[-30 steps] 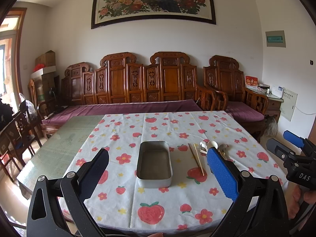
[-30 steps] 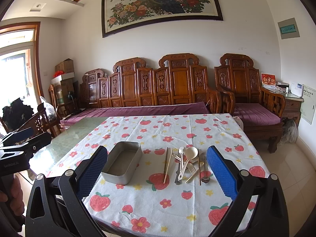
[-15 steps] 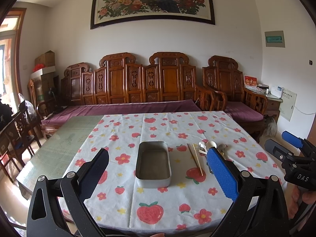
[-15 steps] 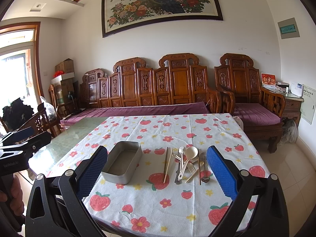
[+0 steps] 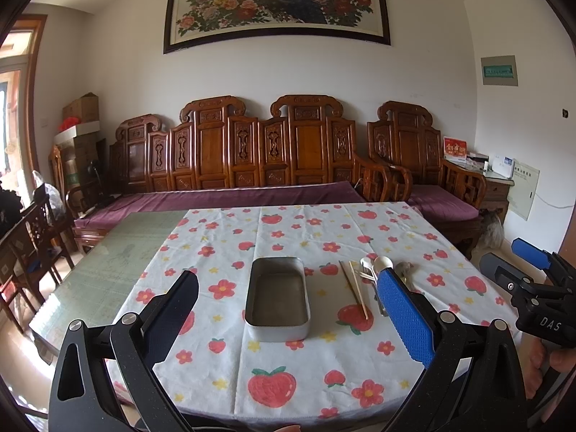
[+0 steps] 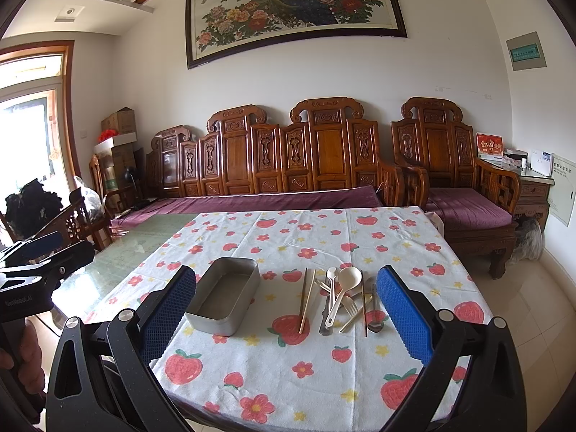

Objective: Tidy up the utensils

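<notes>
Room: a sitting room with a table under a strawberry-and-flower cloth (image 6: 288, 367), its near edge rounded and hanging just in front of both tools.
Left gripper (image 5: 288, 320): held low at the near edge, off the cloth, jaws wide apart and holding nothing; the tin sits straight ahead between its fingers, which looks like a lined-up waiting pose.
Right gripper (image 6: 284, 320): also at the near edge, jaws wide apart and empty, aimed at the heap of cutlery, so it seems the likelier one to pick first.
Tin (image 6: 225, 300): an empty metal tray with a low wall, open side up, left of the cutlery and apart from it; probably the place the pieces are meant to go.
Chopsticks (image 6: 306, 298): a pair lying side by side, pointing away from us, between the tin and the heap, touching neither.
Spoons and fork (image 6: 342, 298): pale spoons, a fork and some metal pieces overlapping in a loose fan; picking one out may drag its neighbours.
Open room: bare cloth in front of the tin and the heap, and more beyond, so there is space to come in from the near side.
Right edge: the heap lies nearer to the cloth's right edge than the tin does.
Uncovered tabletop (image 5: 108, 270): green glass, bare, left of the cloth.
Far side: a carved wooden bench (image 6: 288, 165) with purple cushions along the wall, a flower painting (image 6: 295, 3) above.
</notes>
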Demonstrator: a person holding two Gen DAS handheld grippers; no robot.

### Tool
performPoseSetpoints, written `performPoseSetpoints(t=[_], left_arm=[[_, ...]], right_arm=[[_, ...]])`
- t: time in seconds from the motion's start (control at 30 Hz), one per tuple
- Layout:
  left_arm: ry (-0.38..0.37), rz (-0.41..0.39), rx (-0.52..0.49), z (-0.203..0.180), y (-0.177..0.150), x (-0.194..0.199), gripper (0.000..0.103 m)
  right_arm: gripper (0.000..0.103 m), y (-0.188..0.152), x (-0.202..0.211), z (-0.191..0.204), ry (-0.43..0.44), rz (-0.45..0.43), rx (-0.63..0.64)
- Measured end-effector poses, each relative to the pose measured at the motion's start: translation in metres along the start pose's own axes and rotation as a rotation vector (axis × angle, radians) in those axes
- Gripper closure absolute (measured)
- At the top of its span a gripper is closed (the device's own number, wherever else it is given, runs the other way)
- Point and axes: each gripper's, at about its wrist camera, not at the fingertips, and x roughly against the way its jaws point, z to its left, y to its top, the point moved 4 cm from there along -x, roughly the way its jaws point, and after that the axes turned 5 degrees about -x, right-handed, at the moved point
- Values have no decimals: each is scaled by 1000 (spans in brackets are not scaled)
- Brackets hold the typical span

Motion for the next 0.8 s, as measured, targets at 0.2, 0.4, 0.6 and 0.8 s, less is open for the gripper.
performPoseSetpoints(t=[0.2, 0.4, 0.6, 0.8], left_arm=[[-1, 5, -2, -2, -2, 0, 7], [-1, 4, -2, -3, -1, 0, 7], [-1, 5, -3, -4, -1, 0, 7], [-2, 5, -3, -4, -1, 0, 7]], right_arm=[[3, 0, 0, 0, -1, -1, 0], [3, 0, 0, -1, 0, -1, 0], [3, 1, 0, -1, 0, -1, 0], [3, 1, 1, 0, 0, -2, 1]])
